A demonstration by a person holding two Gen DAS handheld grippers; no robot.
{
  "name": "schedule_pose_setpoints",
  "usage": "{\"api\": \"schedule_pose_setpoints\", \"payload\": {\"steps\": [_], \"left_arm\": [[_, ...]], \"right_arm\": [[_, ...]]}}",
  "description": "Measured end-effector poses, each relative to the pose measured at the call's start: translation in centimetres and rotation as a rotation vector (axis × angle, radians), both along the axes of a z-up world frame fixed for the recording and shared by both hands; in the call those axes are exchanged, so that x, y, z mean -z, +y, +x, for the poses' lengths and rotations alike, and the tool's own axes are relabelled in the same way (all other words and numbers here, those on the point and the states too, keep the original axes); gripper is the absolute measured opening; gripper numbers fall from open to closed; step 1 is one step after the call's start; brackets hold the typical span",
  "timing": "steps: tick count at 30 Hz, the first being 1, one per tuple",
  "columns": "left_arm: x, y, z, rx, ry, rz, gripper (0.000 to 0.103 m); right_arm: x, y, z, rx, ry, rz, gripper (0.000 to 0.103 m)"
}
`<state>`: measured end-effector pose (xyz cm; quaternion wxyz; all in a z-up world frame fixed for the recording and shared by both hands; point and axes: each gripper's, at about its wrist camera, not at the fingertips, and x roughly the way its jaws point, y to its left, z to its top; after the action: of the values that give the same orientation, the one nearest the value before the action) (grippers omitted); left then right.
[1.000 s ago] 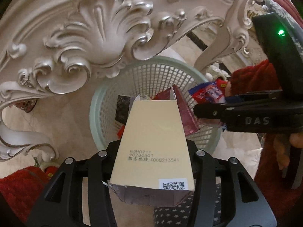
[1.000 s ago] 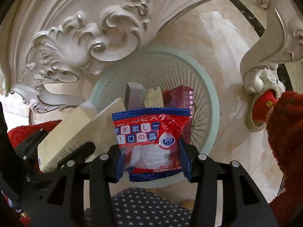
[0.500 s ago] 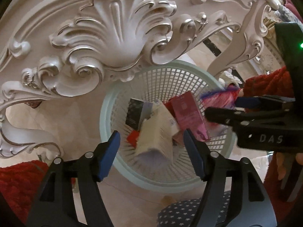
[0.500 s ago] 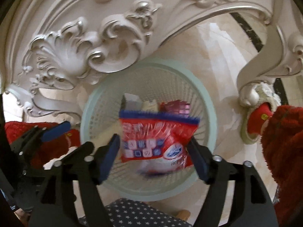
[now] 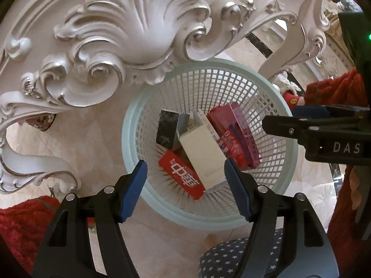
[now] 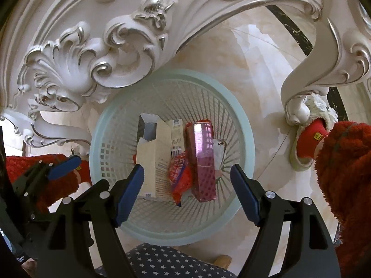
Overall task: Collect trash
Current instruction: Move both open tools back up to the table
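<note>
1. Marble floor (image 6: 262, 88), beige and glossy, fills the background; ornate white carved furniture (image 5: 129, 37) with silver trim arcs across the upper part of both views.
2. Pale green mesh trash basket (image 5: 129, 139) stands on the floor at frame centre, partly under the carved edge.
3. Basket contents, left wrist view: cream carton (image 5: 201, 153) lying tilted at centre; red box (image 5: 183, 176) with white characters below it; pink box (image 5: 234, 134) to its right; black box (image 5: 167, 129) at upper left.
4. Right wrist view: a crumpled red-and-blue snack wrapper (image 6: 179, 176) sits between the cream carton and the pink box.
5. Left gripper (image 5: 185, 173): fingers spread wide, holding nothing, above the basket's near rim.
6. Right gripper (image 6: 187, 178): fingers spread wide, holding nothing, above the basket.
7. Star-print navy fabric (image 6: 162, 261) at bottom centre; red fleece sleeve (image 6: 345, 162) at right edge.
</note>
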<state>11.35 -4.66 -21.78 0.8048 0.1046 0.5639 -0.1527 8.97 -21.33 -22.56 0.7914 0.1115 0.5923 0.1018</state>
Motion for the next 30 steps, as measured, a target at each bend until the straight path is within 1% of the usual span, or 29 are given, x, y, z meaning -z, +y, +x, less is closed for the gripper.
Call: {"api": "schedule_pose_setpoints", "payload": {"steps": [7,10,12,13,16,17,18,19,20,21,22,23,24,25,26,28,29,30], "left_arm": [[0.6,-0.6,-2.3,0.105,-0.023,0.011,0.068],[-0.4,0.2,-3.7,0.143,-0.059,-0.012,0.068],[-1.8,1.1,-4.5,0.153,-0.095,-0.038,0.068],[-2.8,1.5,-4.7,0.159,-0.113,-0.058,0.068],[-7.6,3.6,-5.0,0.144,-0.182,-0.149,0.068],[-10.4,4.7,-4.9,0.122,-0.205,-0.214,0.068],[-12.5,5.6,-4.8,0.113,-0.221,-0.268,0.068],[-14.7,6.3,-4.6,0.111,-0.243,-0.31,0.068],[-17.5,7.1,-4.3,0.119,-0.287,-0.324,0.068],[-19.9,7.5,-3.8,0.138,-0.343,-0.306,0.073],[-21.4,7.7,-3.3,0.149,-0.388,-0.279,0.077],[-23.7,8.2,-2.1,0.154,-0.464,-0.241,0.078],[-25.0,8.3,-1.0,0.148,-0.502,-0.226,0.078],[-26.7,8.7,1.2,0.131,-0.535,-0.213,0.078],[-27.7,8.9,2.8,0.123,-0.544,-0.215,0.078],[-29.3,9.4,7.7,0.103,-0.568,-0.226,0.078],[-29.5,9.4,10.2,0.083,-0.574,-0.202,0.078],[-29.2,9.2,13.9,0.056,-0.573,-0.137,0.078]], "right_arm": [[0.2,-0.5,-0.6,0.002,0.012,0.013,0.073],[-0.5,-1.1,-1.1,0.007,-0.006,0.046,0.073],[-1.5,-1.5,-1.7,0.016,-0.03,0.087,0.073],[-2.2,-1.8,-2.1,0.018,-0.05,0.112,0.073],[-6.2,-2.5,-4.0,0.021,-0.167,0.192,0.073],[-8.3,-2.9,-5.0,0.034,-0.231,0.209,0.073],[-10.4,-3.2,-5.8,0.049,-0.293,0.223,0.073],[-11.8,-3.4,-6.1,0.057,-0.338,0.229,0.073],[-14.4,-3.5,-6.2,0.062,-0.408,0.227,0.073],[-16.5,-3.6,-5.9,0.064,-0.467,0.212,0.078],[-18.0,-3.7,-5.5,0.066,-0.513,0.202,0.084],[-20.4,-3.7,-4.4,0.068,-0.577,0.185,0.086],[-22.3,-3.6,-3.2,0.063,-0.624,0.175,0.087],[-23.6,-3.5,-2.1,0.051,-0.658,0.181,0.089],[-25.2,-3.1,-0.2,0.041,-0.692,0.169,0.089],[-27.2,-2.3,3.8,0.031,-0.715,0.123,0.092],[-28.1,-1.5,7.0,0.025,-0.725,0.096,0.092],[-28.3,-1.0,8.9,0.029,-0.717,0.075,0.092]]}}
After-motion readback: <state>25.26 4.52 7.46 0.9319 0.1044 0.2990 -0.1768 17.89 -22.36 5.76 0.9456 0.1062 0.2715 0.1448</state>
